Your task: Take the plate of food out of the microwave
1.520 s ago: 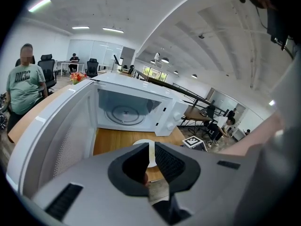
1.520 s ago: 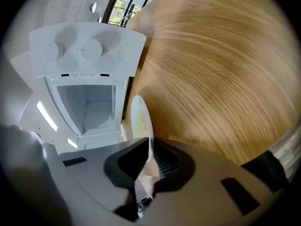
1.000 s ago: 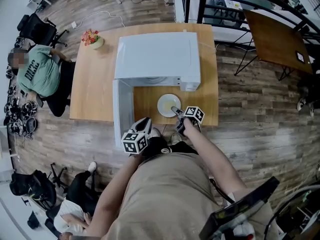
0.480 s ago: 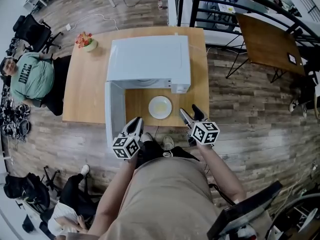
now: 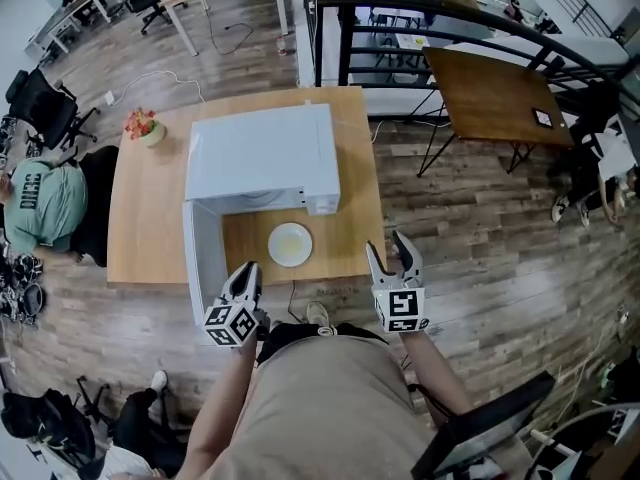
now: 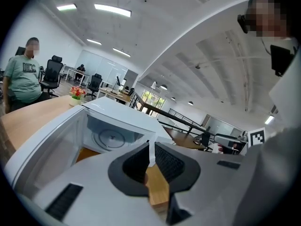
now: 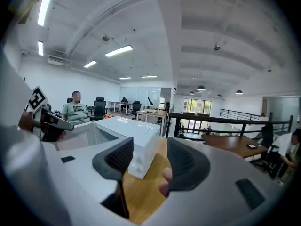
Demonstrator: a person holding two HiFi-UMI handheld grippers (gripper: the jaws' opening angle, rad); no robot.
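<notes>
A white plate (image 5: 290,244) with pale yellow food lies on the wooden table (image 5: 150,228), just in front of the white microwave (image 5: 262,158). The microwave door (image 5: 200,258) hangs open to the left, and its empty turntable (image 6: 110,138) shows in the left gripper view. My left gripper (image 5: 246,273) hovers at the table's front edge by the door, shut with nothing in it (image 6: 151,157). My right gripper (image 5: 392,250) is raised off the table's front right corner, apart from the plate. Its jaws (image 7: 150,152) stand open with nothing between them and have just been closing.
A small flower pot (image 5: 145,126) stands at the table's back left corner. A person in a green shirt (image 5: 40,203) sits left of the table. A dark brown table (image 5: 500,93) and a black railing (image 5: 400,8) lie beyond on the right, with wooden floor all around.
The right gripper let go of the plate's rim, rose and drew back to the right off the table, rolling over. The left gripper rose a little. The plate stayed put.
</notes>
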